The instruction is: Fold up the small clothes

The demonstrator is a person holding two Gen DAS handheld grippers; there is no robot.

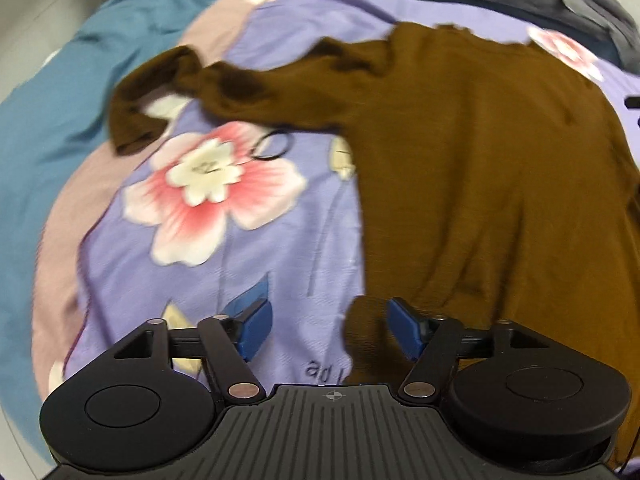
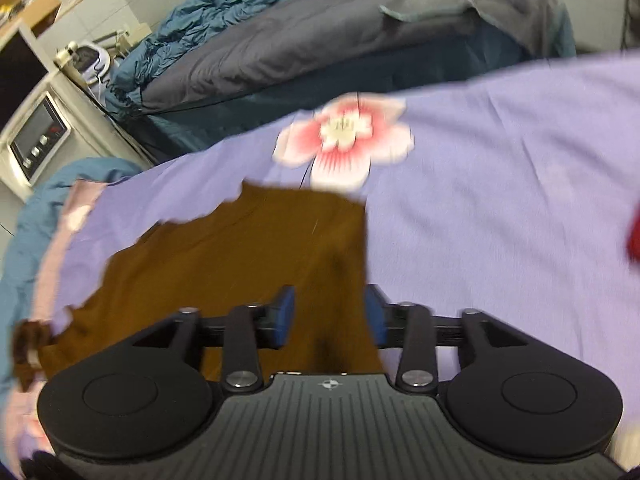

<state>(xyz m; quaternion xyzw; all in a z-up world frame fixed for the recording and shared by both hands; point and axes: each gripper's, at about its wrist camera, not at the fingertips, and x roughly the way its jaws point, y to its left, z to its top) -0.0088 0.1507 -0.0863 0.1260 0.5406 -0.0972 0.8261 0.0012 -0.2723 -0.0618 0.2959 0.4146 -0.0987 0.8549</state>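
Here, one brown long-sleeved top lies spread on a lilac floral bedsheet, one sleeve flung sideways beside a black hair tie. Left tongs stand wide at its hem corner, gripping nothing; right tongs stand half-parted astride its edge, pads clear.

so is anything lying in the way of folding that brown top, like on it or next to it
Nothing lies on the brown top. A black hair tie sits on the floral sheet just below the crumpled sleeve, beside it, so it could end up under a fold. Both hand-held grippers hover at the hem with nothing between.
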